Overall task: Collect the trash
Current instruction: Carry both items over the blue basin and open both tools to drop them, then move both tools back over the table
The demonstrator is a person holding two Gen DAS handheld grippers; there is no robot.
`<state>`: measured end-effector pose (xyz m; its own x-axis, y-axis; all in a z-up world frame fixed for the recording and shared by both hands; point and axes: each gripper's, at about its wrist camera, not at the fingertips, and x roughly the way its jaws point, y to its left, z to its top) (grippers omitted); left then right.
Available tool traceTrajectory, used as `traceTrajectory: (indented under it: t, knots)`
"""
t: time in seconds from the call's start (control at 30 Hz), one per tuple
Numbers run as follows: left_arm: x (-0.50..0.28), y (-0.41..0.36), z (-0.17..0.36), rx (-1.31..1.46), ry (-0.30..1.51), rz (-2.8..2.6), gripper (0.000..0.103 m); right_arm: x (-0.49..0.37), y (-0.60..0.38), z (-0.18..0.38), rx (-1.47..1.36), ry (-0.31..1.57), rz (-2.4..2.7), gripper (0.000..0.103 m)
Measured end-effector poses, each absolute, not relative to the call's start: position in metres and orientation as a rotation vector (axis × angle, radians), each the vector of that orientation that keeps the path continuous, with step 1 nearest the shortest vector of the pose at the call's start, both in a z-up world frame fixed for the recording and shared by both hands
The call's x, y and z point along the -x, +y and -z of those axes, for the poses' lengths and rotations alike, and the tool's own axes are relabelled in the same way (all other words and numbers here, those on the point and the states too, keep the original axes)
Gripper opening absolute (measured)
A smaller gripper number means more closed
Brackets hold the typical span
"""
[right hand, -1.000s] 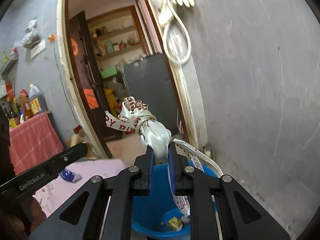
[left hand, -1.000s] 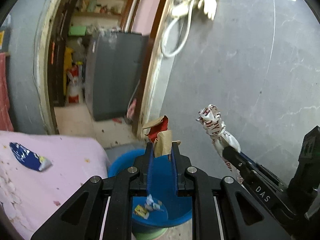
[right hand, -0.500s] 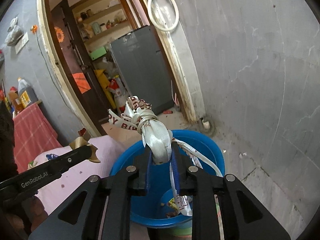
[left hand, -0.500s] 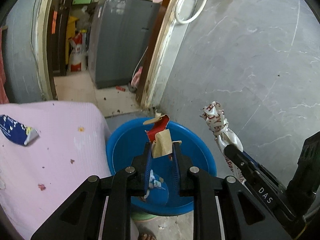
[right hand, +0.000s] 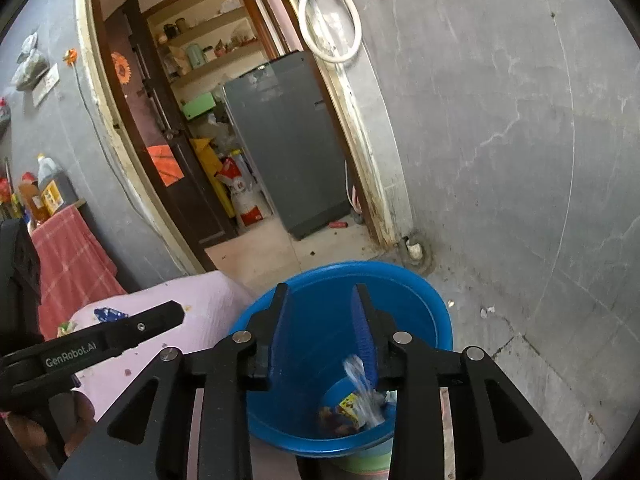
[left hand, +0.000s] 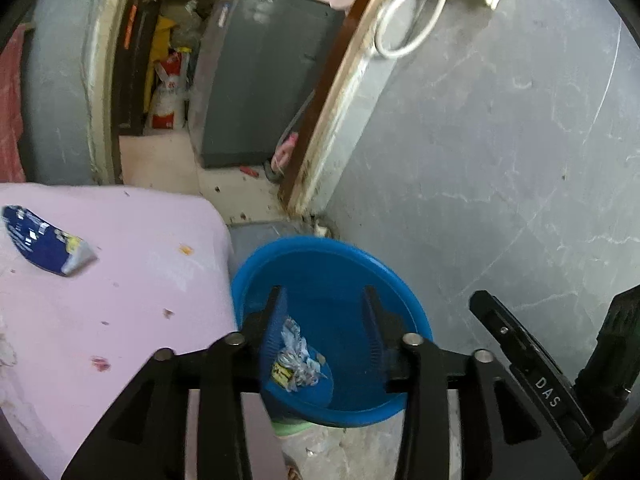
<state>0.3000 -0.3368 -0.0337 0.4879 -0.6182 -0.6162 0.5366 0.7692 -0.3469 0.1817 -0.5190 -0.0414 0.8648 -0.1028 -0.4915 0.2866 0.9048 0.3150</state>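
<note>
both grippers hang over the blue bucket (left hand: 336,264), which stands on the floor in the corner between a pink-covered table (left hand: 120,280) and a grey wall (left hand: 500,140). the left gripper (left hand: 324,308) has just been opening; its jaws now stand apart with nothing between them — only the inside of the bucket shows through the gap. the right gripper (right hand: 320,308) has likewise just been opening, and its jaws are parted too, with nothing pressed between the pads.

the trash is in the bucket. in the left wrist view a heap of crumpled wrappers (left hand: 296,364) with a bit of yellow print lies at the bottom. in the right wrist view the same pile (right hand: 352,408) sits low in the bucket, and a pale blurred strip (right hand: 360,380) shows just above it, below the right jaw; whether it is in the air or lying on the pile cannot be told.

one piece is still outside the bucket: a dark blue wrapper (left hand: 44,240) lies flat on the pink cloth, well apart from the bucket, toward the left edge of the left wrist view.

beyond the bucket an open doorway shows a grey fridge (right hand: 284,144) and shelves in the next room. a white hose (left hand: 404,16) hangs in a loop on the wall by the door frame. a red checked cloth (right hand: 68,260) drapes over something at the left.
</note>
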Motion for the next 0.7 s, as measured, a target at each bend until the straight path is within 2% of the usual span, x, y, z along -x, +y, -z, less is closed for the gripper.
traceTrajectory:
  t: [0.17, 0.3, 0.33, 0.37, 0.43, 0.6, 0.7]
  knots:
    - [-0.290, -0.305, 0.007, 0.116, 0.692, 0.644, 0.055, -0.175, -0.506, 0.020, -0.345, 0.419, 0.197, 0.045]
    - [-0.282, -0.276, -0.016, 0.129, 0.604, 0.588, 0.079, -0.168, -0.490, -0.003, -0.302, 0.344, 0.180, 0.053]
    - [-0.279, -0.269, -0.021, 0.133, 0.584, 0.574, 0.086, -0.167, -0.484, -0.009, -0.288, 0.327, 0.175, 0.057]
    - [-0.277, -0.262, -0.026, 0.138, 0.562, 0.559, 0.093, -0.166, -0.480, -0.014, -0.277, 0.312, 0.170, 0.067]
    - [-0.270, -0.243, -0.037, 0.146, 0.510, 0.528, 0.098, -0.162, -0.471, -0.023, -0.259, 0.274, 0.157, 0.078]
    - [-0.257, -0.203, -0.057, 0.138, 0.427, 0.459, 0.101, -0.158, -0.445, -0.045, -0.218, 0.207, 0.120, 0.089]
    - [-0.250, -0.183, -0.064, 0.129, 0.392, 0.415, 0.101, -0.157, -0.430, -0.055, -0.201, 0.169, 0.093, 0.101]
